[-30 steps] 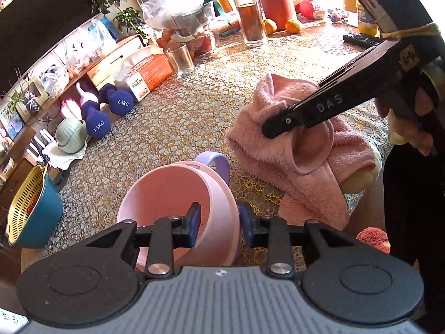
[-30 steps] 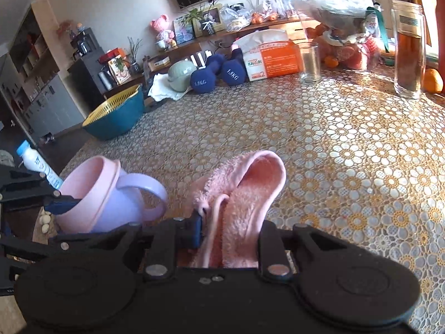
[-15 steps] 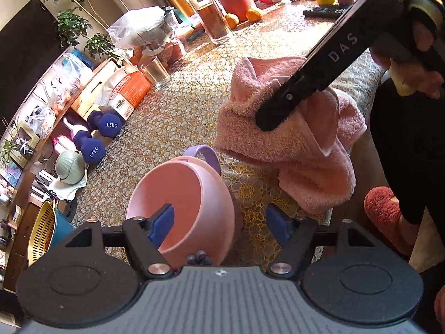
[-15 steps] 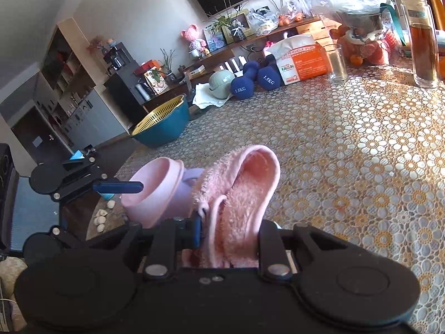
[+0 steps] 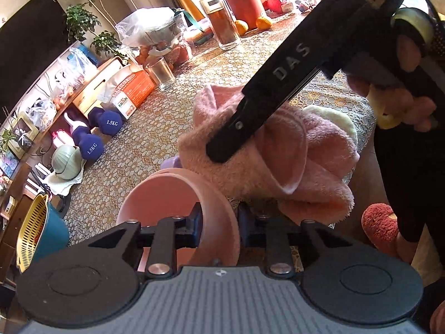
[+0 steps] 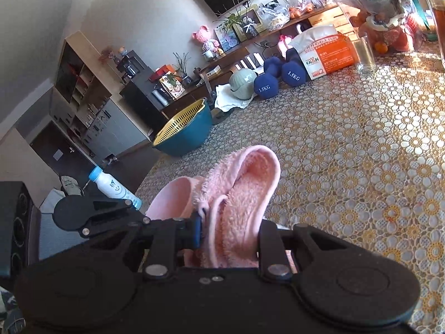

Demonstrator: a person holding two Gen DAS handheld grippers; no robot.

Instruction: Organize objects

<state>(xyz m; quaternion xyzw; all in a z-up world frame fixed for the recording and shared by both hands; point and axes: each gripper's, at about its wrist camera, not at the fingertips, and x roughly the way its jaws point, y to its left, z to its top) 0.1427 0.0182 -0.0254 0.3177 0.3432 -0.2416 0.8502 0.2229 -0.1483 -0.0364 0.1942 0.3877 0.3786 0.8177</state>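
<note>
The left claw [image 5: 218, 220] is clamped narrow on the wall of the pink cup [image 5: 178, 194] — one blue pad inside the rim, the other outside against the wall. The cup lies tipped in this grip, its mouth turned up and toward the left of the left wrist view, so its axis runs roughly across the claw's line rather than along it. A lilac handle [image 5: 171, 162] peeks out on the cup's far side, away from the claw.

The right claw [image 6: 228, 233] is closed on a fold of the pink towel [image 6: 244, 194], which stands up between its fingers as a hooped loop. From the left wrist view, the right claw's black finger [image 5: 261, 103] slants down from the upper right and presses into the towel [image 5: 272, 153] just above and to the right of the cup rim. The towel's bulk trails right toward the desk [image 5: 155, 128] edge, its long axis across the view, with some of it sagging over the edge.

The relation that matters — towel just beside and slightly over the cup's mouth, apparently touching the rim. I judge that the towel is being stuffed in, so the next move would be leftward and down for the right claw, while the left holds the cup steady. The loose trailing end could catch on the rim.
</note>
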